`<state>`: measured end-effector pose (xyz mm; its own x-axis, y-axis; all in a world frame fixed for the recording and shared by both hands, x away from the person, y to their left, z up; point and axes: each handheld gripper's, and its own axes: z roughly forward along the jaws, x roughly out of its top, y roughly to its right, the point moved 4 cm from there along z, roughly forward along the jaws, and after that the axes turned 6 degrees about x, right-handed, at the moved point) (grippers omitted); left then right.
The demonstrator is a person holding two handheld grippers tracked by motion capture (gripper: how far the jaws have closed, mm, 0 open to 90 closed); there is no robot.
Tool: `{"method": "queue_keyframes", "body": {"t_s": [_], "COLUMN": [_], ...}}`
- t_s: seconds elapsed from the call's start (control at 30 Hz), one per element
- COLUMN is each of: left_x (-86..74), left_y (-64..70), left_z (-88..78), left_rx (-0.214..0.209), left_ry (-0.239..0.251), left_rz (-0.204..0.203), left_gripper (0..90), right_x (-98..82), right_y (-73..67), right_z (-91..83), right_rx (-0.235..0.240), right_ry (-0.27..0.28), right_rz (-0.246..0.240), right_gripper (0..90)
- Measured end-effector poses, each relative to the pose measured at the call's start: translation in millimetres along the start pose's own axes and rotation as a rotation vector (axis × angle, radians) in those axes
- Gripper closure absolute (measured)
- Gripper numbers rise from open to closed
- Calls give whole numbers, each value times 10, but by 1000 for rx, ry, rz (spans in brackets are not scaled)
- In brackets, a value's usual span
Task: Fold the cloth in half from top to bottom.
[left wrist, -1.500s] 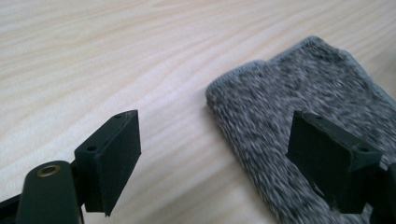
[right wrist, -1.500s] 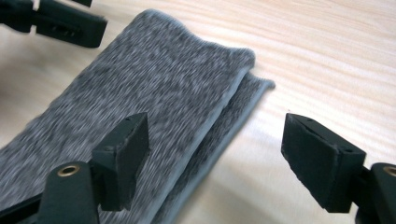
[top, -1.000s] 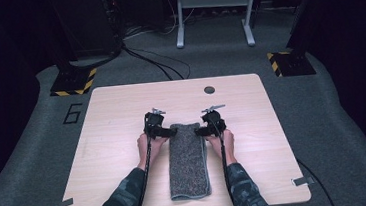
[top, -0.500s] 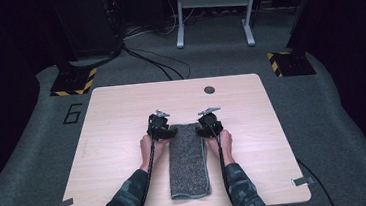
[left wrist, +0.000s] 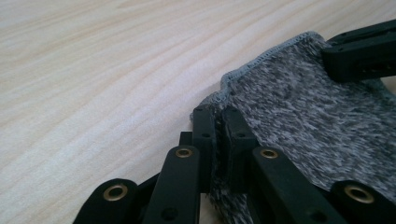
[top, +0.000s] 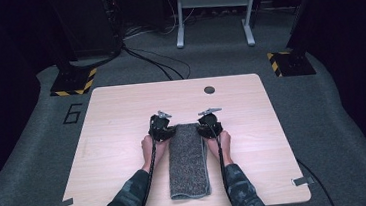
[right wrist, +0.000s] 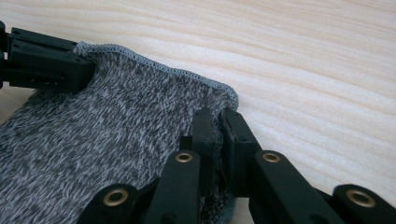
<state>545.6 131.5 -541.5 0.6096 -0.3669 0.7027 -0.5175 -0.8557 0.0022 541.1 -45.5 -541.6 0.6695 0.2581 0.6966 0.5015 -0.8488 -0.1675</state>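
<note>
gripping the grey towel's (top: 187,158) far corners on the table (top: 113,134), left tool (left wrist: 218,135) and right tool (right wrist: 219,135), both just closed tight.

1. Towel (top: 187,158): mottled grey, dark and light flecks, pale grey stitched edge.
2. Table (top: 122,118): light wood grain, streaky.
3. Left gripper (left wrist: 217,140) and right gripper (right wrist: 218,140): black, with brass-coloured rivets.
4. Sleeves (top: 129,203): dark camouflage.
</note>
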Motion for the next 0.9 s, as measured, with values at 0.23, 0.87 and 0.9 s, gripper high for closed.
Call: {"method": "queue_keyframes", "body": {"t_s": [0.23,0.87,0.9], "left_x": [62,295,314], "left_y": [8,-95,-110], "left_z": [-119,-332,-341], "left_rx": [1,39,44], "left_ry": [68,169,172], "left_rz": [-16,0,2], "left_gripper": [853,852,852], "right_x": [9,364,393], "right_y": [2,-61,-63], "right_z": [-103,-303,-309], "right_rx": [-2,-24,-19], "right_ry": [47,147,154], "right_rz": [-17,-107,-111], "right_gripper": [848,848,848]}}
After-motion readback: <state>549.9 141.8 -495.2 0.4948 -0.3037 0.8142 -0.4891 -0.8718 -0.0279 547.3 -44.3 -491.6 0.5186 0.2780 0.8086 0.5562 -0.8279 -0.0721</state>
